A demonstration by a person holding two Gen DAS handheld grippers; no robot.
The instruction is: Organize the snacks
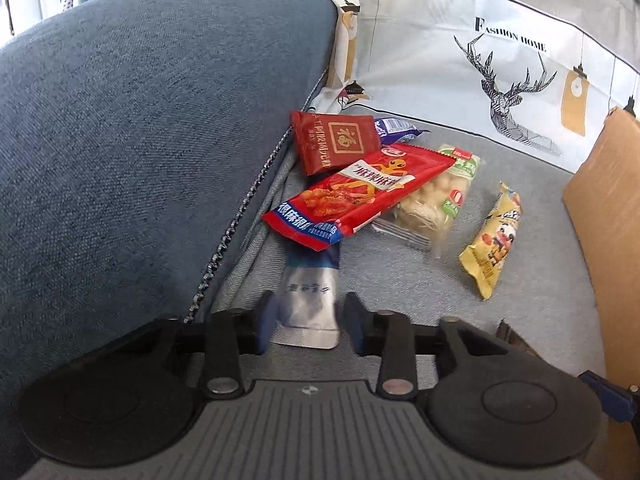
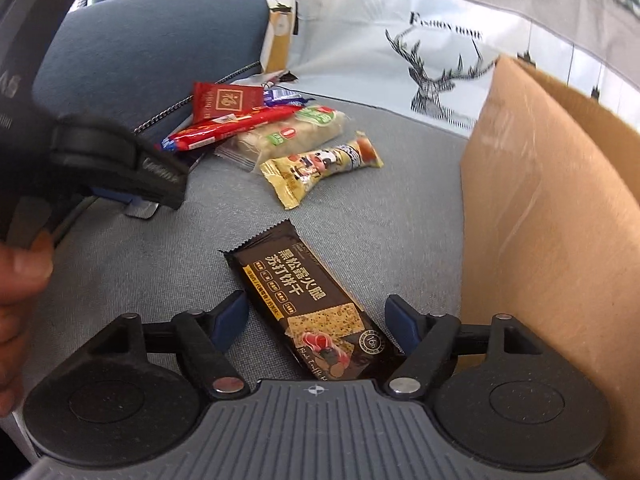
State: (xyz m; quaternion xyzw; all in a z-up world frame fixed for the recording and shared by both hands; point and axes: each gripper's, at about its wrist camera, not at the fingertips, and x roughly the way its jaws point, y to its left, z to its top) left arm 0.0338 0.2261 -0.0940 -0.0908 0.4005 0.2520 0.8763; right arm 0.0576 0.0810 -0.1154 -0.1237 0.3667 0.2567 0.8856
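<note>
Sofa seat (image 1: pixel 520 208): grey fabric, carrying all the snacks; we judge its softness may let a packet sink and slip as the pads close.

Cardboard box (image 2: pixel 560 200): just right of our right claw (image 2: pixel 316 320); its inside is hidden, so we cannot tell what it holds. A lift could catch its wall.

Snack pile: ahead of our left claw (image 1: pixel 308 320). The long red packet (image 1: pixel 360 196) lies over the clear pale packet (image 1: pixel 436 196) and over the far end of the silver pouch (image 1: pixel 310 304); behind sit the dark red sachet (image 1: pixel 334 140) and a mostly covered purple wrapper (image 1: pixel 394 128). The yellow packet (image 1: pixel 494 240) lies apart, ahead and right.

Silver pouch: between the left claw's spread pads; contact is unclear. Pulling it may drag the red packet along.

Black cracker bar (image 2: pixel 312 304): lying slantwise between the right claw's wide-open pads, untouched; its near end is cut off. Closing across the slant may twist it free.
</note>
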